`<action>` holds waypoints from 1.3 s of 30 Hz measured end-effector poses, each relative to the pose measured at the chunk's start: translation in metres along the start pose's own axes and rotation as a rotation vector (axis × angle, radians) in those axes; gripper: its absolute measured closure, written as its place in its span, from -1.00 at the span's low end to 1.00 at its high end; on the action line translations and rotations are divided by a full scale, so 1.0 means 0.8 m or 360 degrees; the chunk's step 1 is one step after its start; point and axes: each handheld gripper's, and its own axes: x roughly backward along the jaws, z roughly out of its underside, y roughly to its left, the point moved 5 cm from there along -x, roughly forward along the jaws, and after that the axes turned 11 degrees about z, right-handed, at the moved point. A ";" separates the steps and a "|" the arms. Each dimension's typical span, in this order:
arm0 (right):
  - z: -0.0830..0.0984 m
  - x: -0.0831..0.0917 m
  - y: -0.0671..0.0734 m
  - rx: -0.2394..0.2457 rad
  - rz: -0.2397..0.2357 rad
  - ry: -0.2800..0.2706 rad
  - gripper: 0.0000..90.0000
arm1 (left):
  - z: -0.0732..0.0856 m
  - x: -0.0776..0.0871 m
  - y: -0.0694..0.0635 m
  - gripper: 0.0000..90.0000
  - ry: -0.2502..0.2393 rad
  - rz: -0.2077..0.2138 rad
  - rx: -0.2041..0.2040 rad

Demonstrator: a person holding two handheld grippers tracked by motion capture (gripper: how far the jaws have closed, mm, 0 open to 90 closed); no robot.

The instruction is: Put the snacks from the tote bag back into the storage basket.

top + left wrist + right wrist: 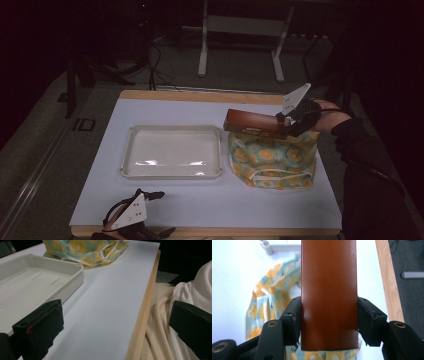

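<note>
From the high view, the long reddish-brown rectangular box (257, 124) hangs in the air, gripped at its 3 o'clock end by the right gripper (286, 121), whose jaws pinch that end from both sides. The box lies roughly level, its free end pointing toward 9 o'clock, right above the soft fabric bag printed with yellow lemons on pale green (272, 161). That bag sits on the white tabletop with a light wooden edge (200, 200), just beside the shallow cream plastic tray (172, 151), which lies at the bag's 9 o'clock. Down at 6 o'clock of the tray, near the table's front edge, the left gripper (150, 197) rests low, well apart from the box. Over to the left gripper view: its two black jaws stand spread wide, nothing between them, with the cream tray (75, 272) at 10 o'clock and the lemon bag (85, 250) up at 12 o'clock; a person's cream knitted clothing (162, 322) shows past the wooden table edge at 3 o'clock. Now the right gripper view: the brown box (329, 290) runs straight up the middle toward 12 o'clock, both black jaws pressed against its sides, the lemon fabric (272, 297) spread below at 9 o'clock.
</note>
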 end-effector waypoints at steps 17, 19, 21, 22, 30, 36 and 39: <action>-0.067 -0.024 0.012 0.0158 -0.0065 -0.0040 -0.04 | 0.000 0.001 -0.001 -1.00 -0.0005 0.0004 -0.0004; -0.076 -0.028 0.014 0.0179 -0.0071 -0.0046 -0.04 | 0.000 0.001 -0.001 -1.00 -0.0005 0.0006 -0.0005; -0.085 -0.032 0.017 0.0192 -0.0079 -0.0046 -0.04 | 0.000 0.001 -0.001 -1.00 -0.0005 0.0006 -0.0007; -0.088 -0.034 0.018 0.0203 -0.0082 -0.0050 -0.04 | 0.000 0.001 -0.001 -1.00 -0.0004 0.0006 -0.0008; -0.122 -0.054 0.031 0.0281 -0.0126 -0.0060 -0.04 | 0.000 0.002 -0.001 -1.00 -0.0013 0.0007 -0.0005; -0.143 -0.069 0.039 0.0296 -0.0145 -0.0081 -0.04 | 0.000 0.001 -0.002 -1.00 -0.0012 0.0010 -0.0010; -0.153 -0.076 0.043 0.0308 -0.0157 -0.0098 -0.04 | 0.000 0.002 -0.002 -1.00 -0.0010 0.0011 -0.0012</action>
